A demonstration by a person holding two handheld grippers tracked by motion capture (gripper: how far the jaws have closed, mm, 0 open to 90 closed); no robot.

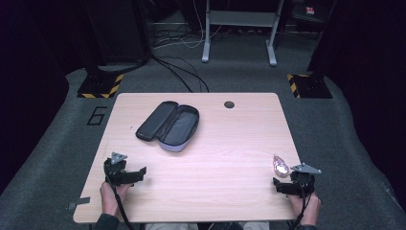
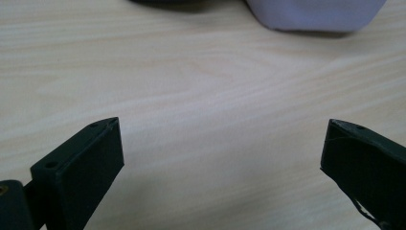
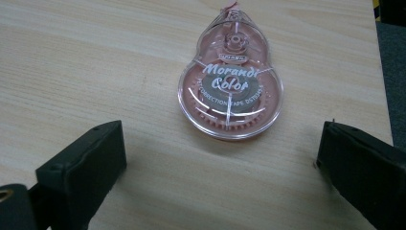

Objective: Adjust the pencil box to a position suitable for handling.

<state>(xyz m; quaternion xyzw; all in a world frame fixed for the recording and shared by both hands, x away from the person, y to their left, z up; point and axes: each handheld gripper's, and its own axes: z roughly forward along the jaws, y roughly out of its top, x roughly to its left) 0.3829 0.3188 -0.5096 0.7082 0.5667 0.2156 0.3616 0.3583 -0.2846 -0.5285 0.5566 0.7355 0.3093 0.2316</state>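
- Pale wood-grain table (image 1: 225, 158) on dark grey carpet, with black drapes at the sides and a desk frame behind; this is the field I work over.
- Correction tape dispenser (image 3: 231, 91): a clear pink, gourd-shaped plastic shell lying flat on the table close to its right edge, narrow tip pointing away from me. In the high view it sits at (image 1: 280, 166), just ahead of the right gripper (image 1: 282, 187).
- Handling, as I judge it: light, stiff and smooth. The glossy shell will likely skid if pushed, and the thin casing could crack under a hard squeeze. It lies low, so I would have to bring the jaws down almost to the wood.
- Where I would take hold: across the wide round body, one jaw on each curved flank, below the waist; the tapered tip offers little purchase.
- Right gripper (image 3: 220, 158): jaws spread wide and holding nothing. The dispenser lies between their lines and just beyond the tips, apart from both, slightly nearer the right-hand jaw.
- Left gripper (image 1: 125, 173), seen along its own jaws at (image 2: 222, 158): likewise gaping and empty, over bare wood near the table's left front, well apart from the dispenser.
- Pencil case (image 1: 168, 125): dark, unzipped and lying open on the far left half of the table; its pale lilac edge (image 2: 316, 14) lies ahead of the left gripper.
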